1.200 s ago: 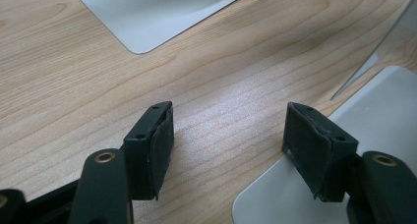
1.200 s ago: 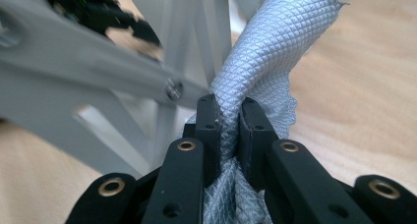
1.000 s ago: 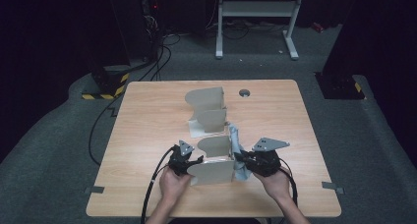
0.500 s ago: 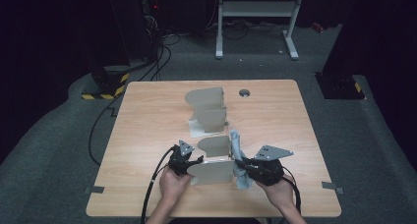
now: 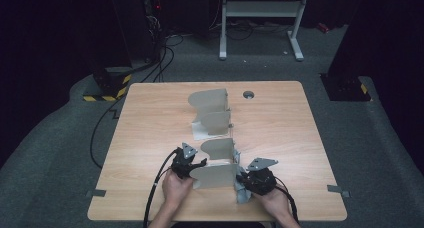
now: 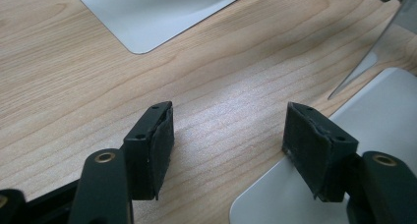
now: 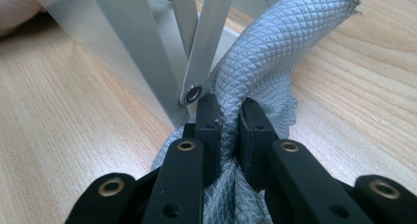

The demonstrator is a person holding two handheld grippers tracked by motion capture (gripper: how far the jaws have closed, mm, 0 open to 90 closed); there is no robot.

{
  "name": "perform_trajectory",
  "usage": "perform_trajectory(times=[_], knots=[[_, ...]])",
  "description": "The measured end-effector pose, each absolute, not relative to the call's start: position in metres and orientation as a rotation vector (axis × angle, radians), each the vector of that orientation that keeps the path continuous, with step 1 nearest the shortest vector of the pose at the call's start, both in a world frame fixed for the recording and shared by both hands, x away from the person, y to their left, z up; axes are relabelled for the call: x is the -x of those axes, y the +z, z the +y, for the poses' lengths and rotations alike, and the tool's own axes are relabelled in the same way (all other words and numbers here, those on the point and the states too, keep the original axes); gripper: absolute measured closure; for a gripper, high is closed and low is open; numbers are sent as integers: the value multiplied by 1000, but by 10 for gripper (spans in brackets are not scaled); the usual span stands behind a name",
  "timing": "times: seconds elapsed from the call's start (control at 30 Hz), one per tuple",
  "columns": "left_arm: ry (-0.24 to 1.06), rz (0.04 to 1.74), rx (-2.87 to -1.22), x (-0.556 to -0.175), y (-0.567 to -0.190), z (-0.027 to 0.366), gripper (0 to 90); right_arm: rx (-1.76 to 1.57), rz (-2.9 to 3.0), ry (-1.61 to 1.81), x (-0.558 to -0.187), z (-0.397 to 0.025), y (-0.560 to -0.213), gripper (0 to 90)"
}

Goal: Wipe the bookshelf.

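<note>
The grey quilted cloth [image 7: 265, 62] sits bunched at the near right of the light wooden tabletop [image 5: 150, 123], against the near grey metal folding rack [image 5: 216, 168]. Your left gripper [image 6: 228, 140] holds its jaws wide apart beside that rack's base; your right gripper [image 7: 230, 118] pinches the cloth tight.

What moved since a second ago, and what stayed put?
The right gripper, shut on the grey cloth, slid a little nearer the person's edge of the table, drawing the cloth down beside the near metal bookend. Nothing was grabbed or let go. The left gripper stayed open by that bookend, and the far bookends did not move.
</note>
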State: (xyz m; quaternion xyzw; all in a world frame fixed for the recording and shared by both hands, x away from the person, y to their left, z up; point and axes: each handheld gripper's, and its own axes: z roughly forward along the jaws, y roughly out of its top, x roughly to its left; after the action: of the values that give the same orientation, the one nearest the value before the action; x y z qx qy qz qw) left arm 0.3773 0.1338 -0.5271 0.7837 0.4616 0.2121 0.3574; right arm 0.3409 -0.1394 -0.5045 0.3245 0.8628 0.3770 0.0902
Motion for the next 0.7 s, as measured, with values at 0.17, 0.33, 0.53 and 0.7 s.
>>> perform_trajectory(times=[0.17,0.33,0.53,0.7], knots=[[547,1191,-2023,-377,-527,134,364,-955,2532,1195,-337,-145,-485,817],[547,1190,-2023,-377,-527,134,365,-894,2474,1270,-327,-149,-456,816],[547,1190,-2024,-377,-527,134,365,-815,2391,1357,-314,-154,-424,816],[548,1189,-2024,-377,-527,134,364,-763,2336,1399,-304,-158,-406,816]])
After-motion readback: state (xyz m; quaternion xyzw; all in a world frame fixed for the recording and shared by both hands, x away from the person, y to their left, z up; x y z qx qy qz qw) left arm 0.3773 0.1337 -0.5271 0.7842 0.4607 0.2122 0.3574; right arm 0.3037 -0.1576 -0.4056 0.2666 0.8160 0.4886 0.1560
